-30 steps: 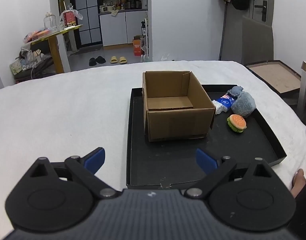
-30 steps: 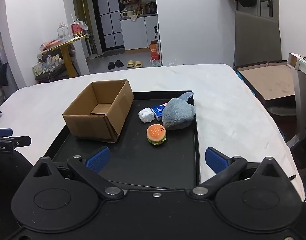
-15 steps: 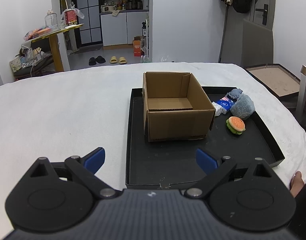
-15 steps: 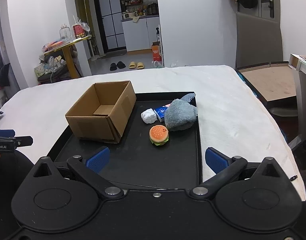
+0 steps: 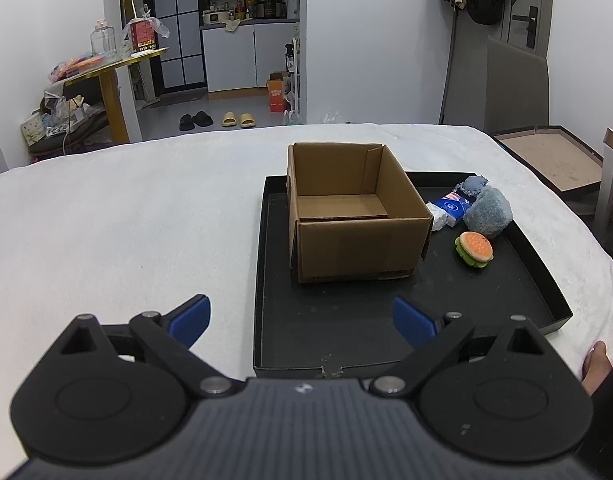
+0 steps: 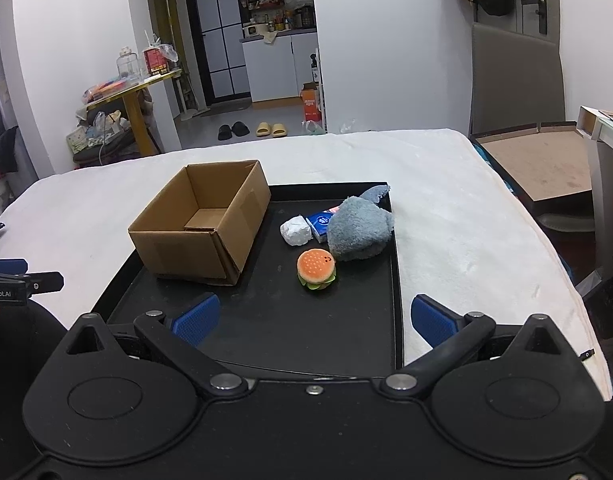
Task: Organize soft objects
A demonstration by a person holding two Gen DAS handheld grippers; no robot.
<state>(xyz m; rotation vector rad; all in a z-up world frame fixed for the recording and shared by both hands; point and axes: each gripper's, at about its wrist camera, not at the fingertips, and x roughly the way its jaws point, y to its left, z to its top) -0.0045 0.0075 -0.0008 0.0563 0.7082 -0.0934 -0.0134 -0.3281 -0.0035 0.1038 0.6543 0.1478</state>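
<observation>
One cardboard box (image 6: pixel 202 224), one black tray (image 6: pixel 346 320), four soft objects (image 6: pixel 316 269).

Both wrist views look forward and slightly down, from beyond the near edge of the black tray (image 5: pixel 262 280). The left wrist view faces the cardboard box (image 5: pixel 358 216) almost squarely, from the tray's near left corner. The right wrist view, near the tray (image 6: pixel 394 280), sees the box (image 6: pixel 210 216) obliquely. Both share tray, box and far doorway.
</observation>
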